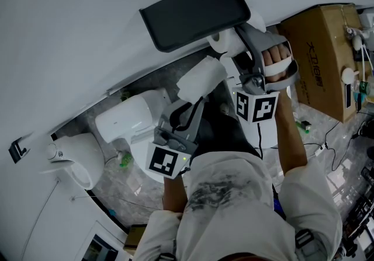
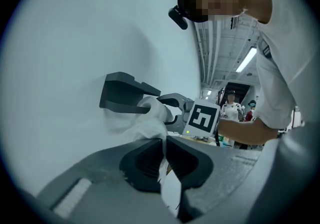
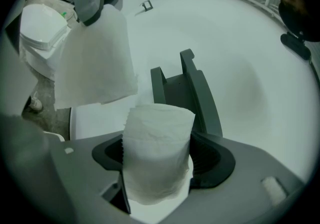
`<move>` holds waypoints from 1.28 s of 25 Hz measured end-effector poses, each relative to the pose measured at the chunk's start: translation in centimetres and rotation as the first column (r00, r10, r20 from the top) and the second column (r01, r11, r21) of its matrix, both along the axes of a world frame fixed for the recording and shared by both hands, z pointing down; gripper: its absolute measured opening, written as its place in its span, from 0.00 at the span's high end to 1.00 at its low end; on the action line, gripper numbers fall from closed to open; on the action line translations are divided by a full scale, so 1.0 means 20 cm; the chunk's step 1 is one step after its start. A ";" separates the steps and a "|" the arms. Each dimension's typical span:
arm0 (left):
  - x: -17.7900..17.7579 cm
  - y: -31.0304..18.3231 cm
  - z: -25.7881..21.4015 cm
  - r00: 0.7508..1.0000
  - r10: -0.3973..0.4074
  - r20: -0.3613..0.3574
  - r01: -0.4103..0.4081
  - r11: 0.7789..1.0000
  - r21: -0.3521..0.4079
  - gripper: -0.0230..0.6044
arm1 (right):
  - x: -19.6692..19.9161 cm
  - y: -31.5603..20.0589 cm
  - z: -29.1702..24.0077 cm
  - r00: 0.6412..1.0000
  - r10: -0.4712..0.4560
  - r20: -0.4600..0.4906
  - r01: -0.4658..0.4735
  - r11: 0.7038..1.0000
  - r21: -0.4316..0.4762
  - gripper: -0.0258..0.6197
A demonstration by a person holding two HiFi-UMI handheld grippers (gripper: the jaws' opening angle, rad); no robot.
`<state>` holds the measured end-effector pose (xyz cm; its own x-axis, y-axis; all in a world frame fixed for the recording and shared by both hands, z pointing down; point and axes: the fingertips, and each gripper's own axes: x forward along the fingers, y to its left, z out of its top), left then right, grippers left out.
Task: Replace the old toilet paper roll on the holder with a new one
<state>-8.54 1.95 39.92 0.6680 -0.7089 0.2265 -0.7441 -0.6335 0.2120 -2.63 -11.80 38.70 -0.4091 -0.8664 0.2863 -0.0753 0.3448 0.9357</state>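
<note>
**Roll in hand at the holder**

Left gripper (image 2: 164,160): fingers closed on a loose white paper sheet (image 2: 150,130). Right gripper (image 3: 161,160): fingers clamp the white toilet paper roll (image 3: 157,143), just in front of the dark grey wall-mounted holder (image 3: 192,92). Judged mid-exchange. Next move calls for lining the roll up squarely with the holder.

White paper roll (image 3: 157,153) near dark wall holder (image 3: 192,92).
</note>
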 end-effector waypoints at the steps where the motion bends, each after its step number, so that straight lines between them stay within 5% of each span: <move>1: -0.01 0.01 0.00 1.000 -0.001 0.001 0.001 1.000 -0.001 0.93 | -0.01 0.00 0.00 1.000 -0.001 -0.006 0.001 1.000 0.005 0.41; 32: -0.12 0.09 -0.02 0.997 -0.080 0.003 0.080 0.997 0.006 0.93 | -0.22 0.05 0.00 0.993 -0.078 -0.083 0.087 0.990 0.108 0.40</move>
<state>-10.97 3.65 39.60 0.6082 -0.7614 0.2244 -0.7932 -0.5729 0.2063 -6.97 -10.74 38.61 -0.4608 -0.8588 0.2240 0.0243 0.2401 0.9704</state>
